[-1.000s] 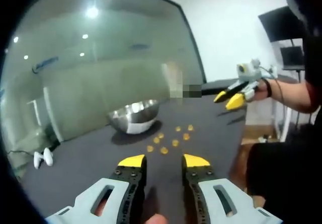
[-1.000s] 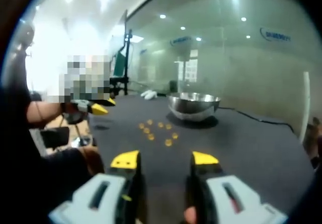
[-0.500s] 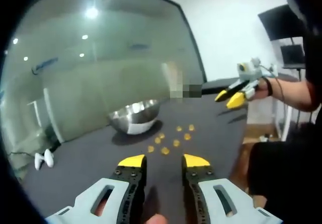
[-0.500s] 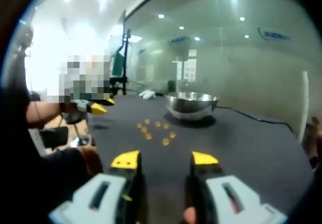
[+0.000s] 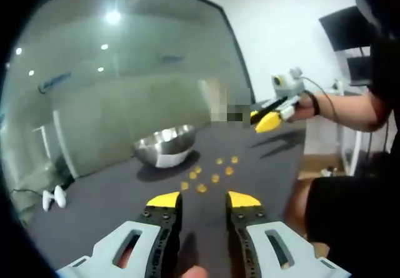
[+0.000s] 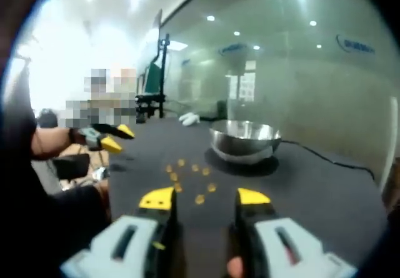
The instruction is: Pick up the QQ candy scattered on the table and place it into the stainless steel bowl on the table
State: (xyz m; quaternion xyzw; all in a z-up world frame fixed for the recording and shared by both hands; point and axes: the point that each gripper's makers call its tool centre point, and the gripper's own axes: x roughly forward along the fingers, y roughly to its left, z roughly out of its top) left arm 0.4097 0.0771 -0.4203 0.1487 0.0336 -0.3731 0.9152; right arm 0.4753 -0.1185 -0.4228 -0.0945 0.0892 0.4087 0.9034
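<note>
Right gripper view: right hand-held gripper (image 6: 205,197), jaws apart and empty, is hovering before candies (image 6: 199,198) on worktop (image 6: 325,190) | left hand-held gripper (image 5: 205,199) also gaping | bowl (image 6: 244,139) is waiting beyond | best approaching low, straddling one candy before closing.

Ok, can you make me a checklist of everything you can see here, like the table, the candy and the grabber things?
Surface: dark table, flat, mostly bare.
Job's things: small orange candies scattered in a loose cluster on the table; shiny steel bowl upright just beyond them. Whether the bowl holds any candy cannot be told.
Clutter: white objects past the table's far edge.
Grippers: left gripper open, holding nothing, above the table; right gripper open, holding nothing, aimed at the candies.
Cables: dark cable on the table beside the bowl.
Surroundings: glass wall, ceiling lights, a person's arm.
</note>
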